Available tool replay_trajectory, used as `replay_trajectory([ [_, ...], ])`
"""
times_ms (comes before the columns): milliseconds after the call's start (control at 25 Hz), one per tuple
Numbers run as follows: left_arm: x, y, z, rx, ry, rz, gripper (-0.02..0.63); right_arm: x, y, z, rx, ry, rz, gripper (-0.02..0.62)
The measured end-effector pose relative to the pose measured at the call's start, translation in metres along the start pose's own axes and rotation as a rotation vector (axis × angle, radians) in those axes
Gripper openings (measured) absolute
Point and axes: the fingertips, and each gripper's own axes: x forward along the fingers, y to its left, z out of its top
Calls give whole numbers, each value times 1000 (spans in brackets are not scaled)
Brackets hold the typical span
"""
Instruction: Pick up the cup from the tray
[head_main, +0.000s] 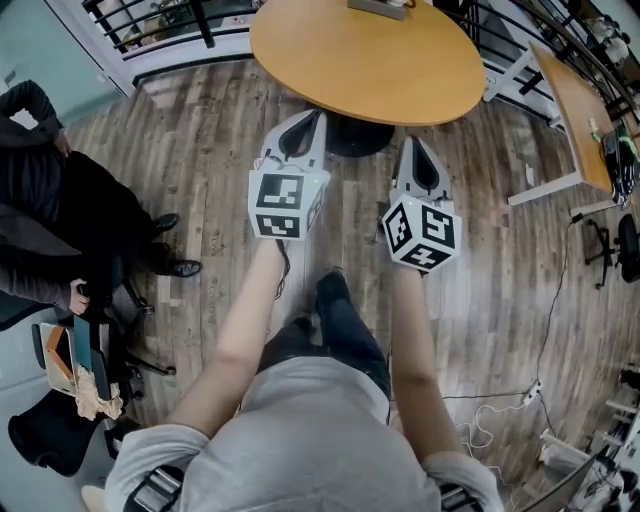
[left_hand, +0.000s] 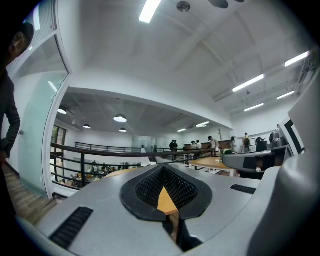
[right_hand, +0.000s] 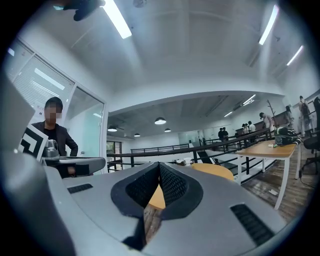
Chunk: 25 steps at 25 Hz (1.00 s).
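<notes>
The cup cannot be made out; a grey thing at the round desk's far edge is cut off by the frame. The left hand-held gripper and right hand-held gripper, both pressed together and empty, hang over open floor near the desk's front edge.

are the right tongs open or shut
Shut: in the right gripper view the right tongs meet at the tips, with nothing between them.
</notes>
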Motion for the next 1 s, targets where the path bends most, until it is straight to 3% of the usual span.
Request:
replay_trajectory([
  [600, 143, -7, 10, -1, -4, 41, 6, 112, -95, 13, -3, 7, 37, 6],
  [1000, 199, 2, 4, 9, 14, 40, 6, 169, -119, 1, 23, 24, 45, 6],
])
